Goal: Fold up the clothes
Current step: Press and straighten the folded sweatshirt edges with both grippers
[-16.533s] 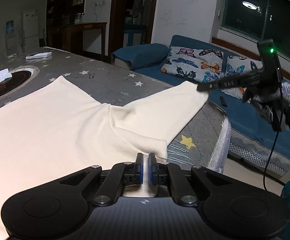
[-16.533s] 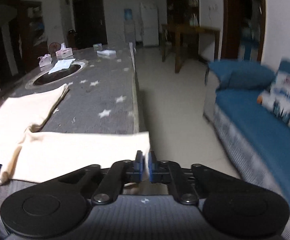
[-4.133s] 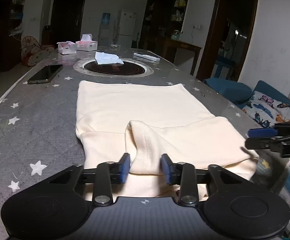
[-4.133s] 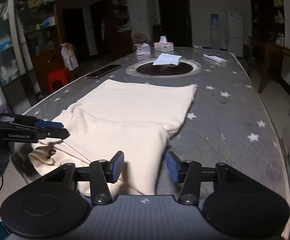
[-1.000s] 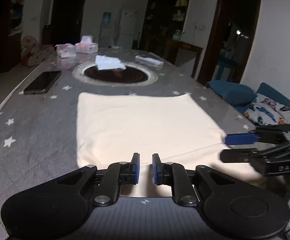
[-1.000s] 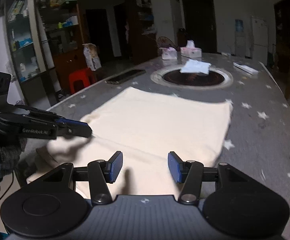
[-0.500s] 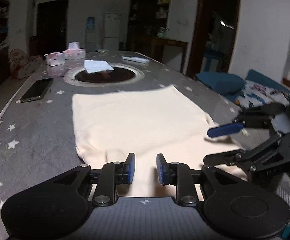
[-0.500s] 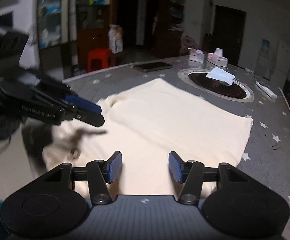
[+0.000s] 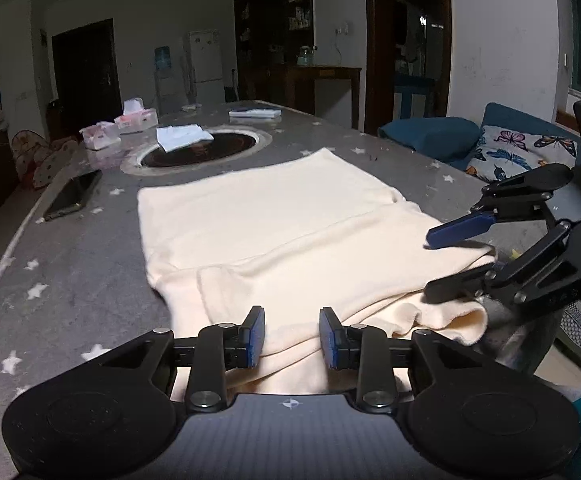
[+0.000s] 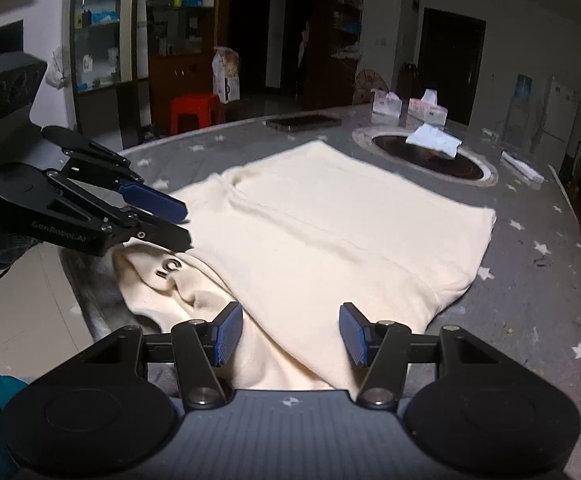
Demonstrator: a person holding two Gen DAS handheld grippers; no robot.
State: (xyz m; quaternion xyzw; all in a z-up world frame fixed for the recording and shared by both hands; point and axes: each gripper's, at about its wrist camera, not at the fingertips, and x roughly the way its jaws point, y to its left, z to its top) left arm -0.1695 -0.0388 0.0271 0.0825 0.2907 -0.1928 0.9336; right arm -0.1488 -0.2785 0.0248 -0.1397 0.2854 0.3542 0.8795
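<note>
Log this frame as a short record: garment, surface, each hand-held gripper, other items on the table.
garment: cream garment, partly folded, near edge bunched at the table edge
surface: grey star-print table
left hand-held gripper: jaws opening, cloth lies between the pads, not pinched
right hand-held gripper: open over the garment's near edge
other items: phone, tissue boxes, white cloth on the round inset

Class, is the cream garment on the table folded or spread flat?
Folded: the cream fabric garment shows layers overlapping along its near edge.
</note>
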